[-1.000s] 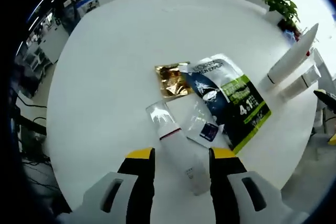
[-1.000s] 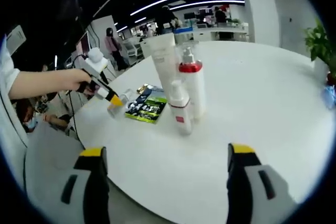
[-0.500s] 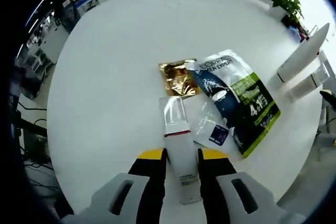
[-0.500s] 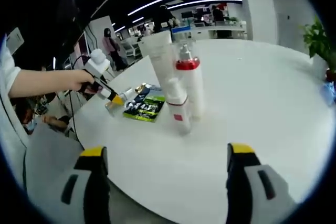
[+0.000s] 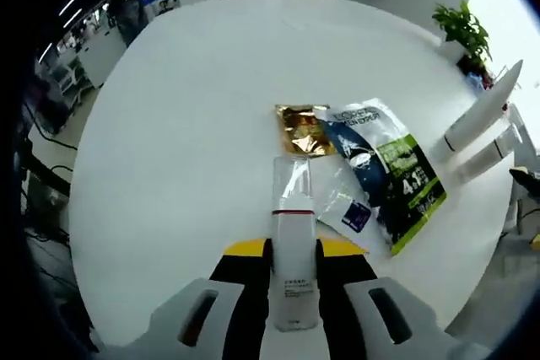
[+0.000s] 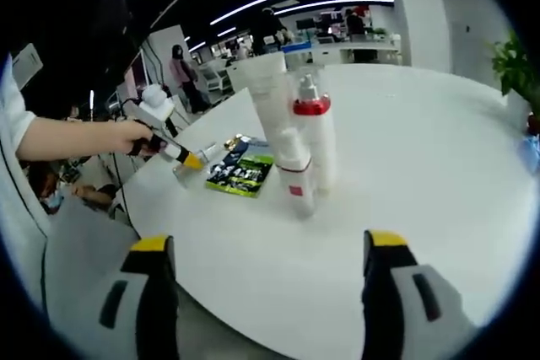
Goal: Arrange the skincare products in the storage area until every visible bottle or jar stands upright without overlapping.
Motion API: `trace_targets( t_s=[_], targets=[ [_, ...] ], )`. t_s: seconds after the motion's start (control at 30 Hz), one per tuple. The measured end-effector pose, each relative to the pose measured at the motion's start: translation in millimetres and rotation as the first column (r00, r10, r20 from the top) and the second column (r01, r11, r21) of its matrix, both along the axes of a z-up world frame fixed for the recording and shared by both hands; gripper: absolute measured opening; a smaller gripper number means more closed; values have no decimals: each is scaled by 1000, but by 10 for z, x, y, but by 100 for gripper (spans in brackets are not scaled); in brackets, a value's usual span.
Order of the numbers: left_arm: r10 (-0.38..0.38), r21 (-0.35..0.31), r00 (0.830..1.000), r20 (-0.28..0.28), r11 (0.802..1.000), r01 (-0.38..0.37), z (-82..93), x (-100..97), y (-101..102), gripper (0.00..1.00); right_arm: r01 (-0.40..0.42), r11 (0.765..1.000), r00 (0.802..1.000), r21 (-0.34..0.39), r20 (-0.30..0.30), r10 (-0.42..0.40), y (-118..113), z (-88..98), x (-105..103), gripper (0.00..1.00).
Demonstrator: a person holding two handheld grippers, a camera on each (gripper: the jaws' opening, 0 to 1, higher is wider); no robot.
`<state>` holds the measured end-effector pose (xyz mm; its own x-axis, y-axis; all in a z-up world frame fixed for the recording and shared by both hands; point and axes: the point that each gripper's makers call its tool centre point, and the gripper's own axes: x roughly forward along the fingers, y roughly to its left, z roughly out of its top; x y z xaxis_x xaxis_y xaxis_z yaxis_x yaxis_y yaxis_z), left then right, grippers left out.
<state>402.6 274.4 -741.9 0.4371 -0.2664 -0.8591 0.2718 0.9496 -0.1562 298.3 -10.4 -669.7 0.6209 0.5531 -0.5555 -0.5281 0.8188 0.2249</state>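
Note:
A white bottle (image 5: 291, 250) with a clear cap and a red band lies between the yellow-tipped fingers of my left gripper (image 5: 292, 250), which is shut on it just above the round white table (image 5: 186, 115). The right gripper view has that left gripper (image 6: 181, 158) at the table's left side, held by a person's hand. Three upright products stand together mid-table: a tall white tube (image 6: 272, 111), a red-collared pump bottle (image 6: 316, 137) and a small white bottle (image 6: 297, 176). My right gripper (image 6: 266, 280) hangs open in front of the table with nothing between its fingers.
Flat sachets lie on the table: a gold one (image 5: 304, 130), a dark blue and green one (image 5: 384, 170), and a small clear one (image 5: 342, 204). A potted plant (image 5: 462, 31) stands at the far edge. Desks and people fill the room behind.
My left gripper has shut on the lying white bottle and lifted it slightly. The right gripper has barely moved.

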Motion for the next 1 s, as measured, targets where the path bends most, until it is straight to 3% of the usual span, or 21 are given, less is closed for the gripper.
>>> trace_targets(
  t_s=[0.07,0.37,0.63,0.73,0.83,1.0],
  targets=[
    [23,-65,1000,18,998,-21,48,-26,-44,17,-4,1000,1000,6,0,4,21,10,-15,92],
    [82,-185,996,32,980,-75,199,-256,-85,17,-40,999,999,22,1,40,142,62,-68,89],
    [77,-352,995,61,935,-51,452,-497,-344,17,-81,996,997,45,6,80,257,121,-130,84],
    [53,-436,996,70,900,-17,578,-602,-501,17,-96,994,995,58,7,96,306,140,-162,82],
    [24,-533,995,98,846,32,763,-709,-690,17,-117,989,993,88,7,117,373,184,-197,78],
    [-16,-615,989,146,782,103,1023,-866,-900,17,-179,977,984,117,15,179,487,254,-276,68]
  ],
)
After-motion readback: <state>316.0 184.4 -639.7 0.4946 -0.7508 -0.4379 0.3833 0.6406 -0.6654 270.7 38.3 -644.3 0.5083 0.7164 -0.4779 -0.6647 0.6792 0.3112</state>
